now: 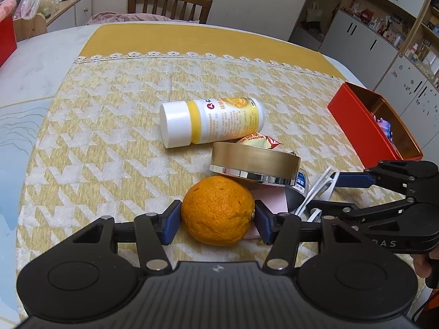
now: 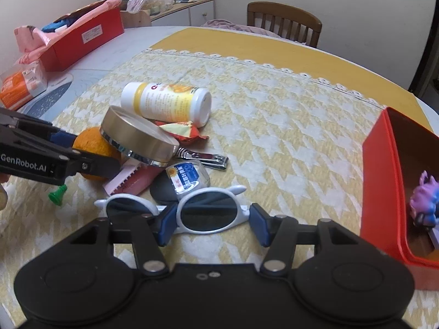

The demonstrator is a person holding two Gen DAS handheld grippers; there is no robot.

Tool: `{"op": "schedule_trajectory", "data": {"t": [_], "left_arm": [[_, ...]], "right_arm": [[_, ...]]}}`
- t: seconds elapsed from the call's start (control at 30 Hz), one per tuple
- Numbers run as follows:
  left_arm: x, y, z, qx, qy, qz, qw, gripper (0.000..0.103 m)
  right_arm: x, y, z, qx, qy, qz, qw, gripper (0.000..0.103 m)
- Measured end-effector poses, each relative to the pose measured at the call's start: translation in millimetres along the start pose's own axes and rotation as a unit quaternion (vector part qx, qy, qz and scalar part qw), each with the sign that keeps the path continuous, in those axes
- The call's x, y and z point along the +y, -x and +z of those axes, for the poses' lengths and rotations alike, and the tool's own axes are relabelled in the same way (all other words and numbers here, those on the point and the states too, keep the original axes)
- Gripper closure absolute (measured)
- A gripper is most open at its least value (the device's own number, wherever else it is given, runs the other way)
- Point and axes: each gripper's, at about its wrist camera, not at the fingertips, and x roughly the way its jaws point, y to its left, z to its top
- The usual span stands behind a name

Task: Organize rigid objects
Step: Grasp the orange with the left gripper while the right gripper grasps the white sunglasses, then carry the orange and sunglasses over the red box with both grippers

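Observation:
An orange [image 1: 216,213] rests on the yellow patterned cloth, and my left gripper [image 1: 216,218] is shut on it, one blue pad against each side. White sunglasses [image 2: 203,213] with dark lenses lie flat on the cloth. My right gripper [image 2: 211,222] is shut on their right lens frame, one pad at the bridge and the other at the hinge. Behind the orange, a gold round tin [image 2: 137,139] leans tilted on the pile. A white bottle [image 1: 211,120] with a yellow label lies on its side further back.
An open red box [image 2: 381,192] holding a purple toy [image 2: 425,200] stands at the right. The pile also holds a snack packet [image 2: 181,131], nail clippers [image 2: 205,159], a pink comb [image 2: 129,178], a small labelled jar [image 2: 183,181] and a green piece [image 2: 57,194]. Another red box [image 2: 87,38] sits far left.

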Motion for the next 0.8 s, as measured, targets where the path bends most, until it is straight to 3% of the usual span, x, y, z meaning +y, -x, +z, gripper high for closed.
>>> {"op": "schedule_trajectory", "data": {"t": [0.3,0.8], "left_arm": [[6.6,17.3,-8.0,0.015,0.036,0.015,0.9991,0.048],[-17.0,62.2,2.9,-0.018,0.043,0.017,0.9988,0.048]], "right_arm": [[-14.8,23.2,-9.0,-0.007,-0.028,-0.017,0.999,0.047],[-42.1,89.7,-11.4,-0.036,-0.043,-0.030,0.998,0.047]]}}
